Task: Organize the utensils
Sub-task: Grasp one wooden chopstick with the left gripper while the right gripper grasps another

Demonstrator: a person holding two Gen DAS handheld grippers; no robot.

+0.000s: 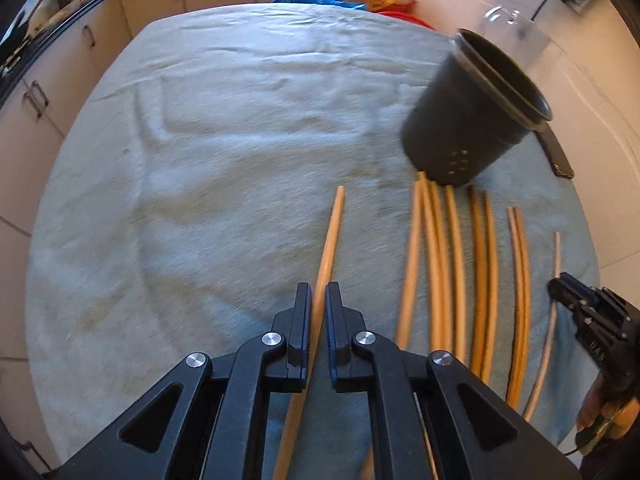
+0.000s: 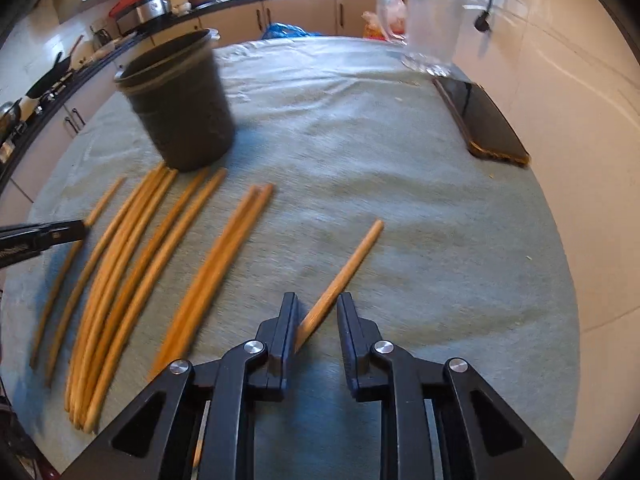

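Several wooden chopsticks (image 1: 456,264) lie in a row on the pale blue cloth, also in the right wrist view (image 2: 132,276). A black holder cup (image 1: 472,116) stands behind them, also seen in the right wrist view (image 2: 180,100). My left gripper (image 1: 318,300) is shut on a single chopstick (image 1: 330,236) at the row's left. My right gripper (image 2: 318,312) is open around a lone chopstick (image 2: 344,272) at the row's right, its end against the left finger. The right gripper also shows in the left wrist view (image 1: 560,288).
A dark phone (image 2: 480,120) lies at the table's right edge, and a clear glass jug (image 2: 432,16) stands at the far right corner. The round table (image 1: 200,140) is covered by the cloth. Kitchen cabinets run behind.
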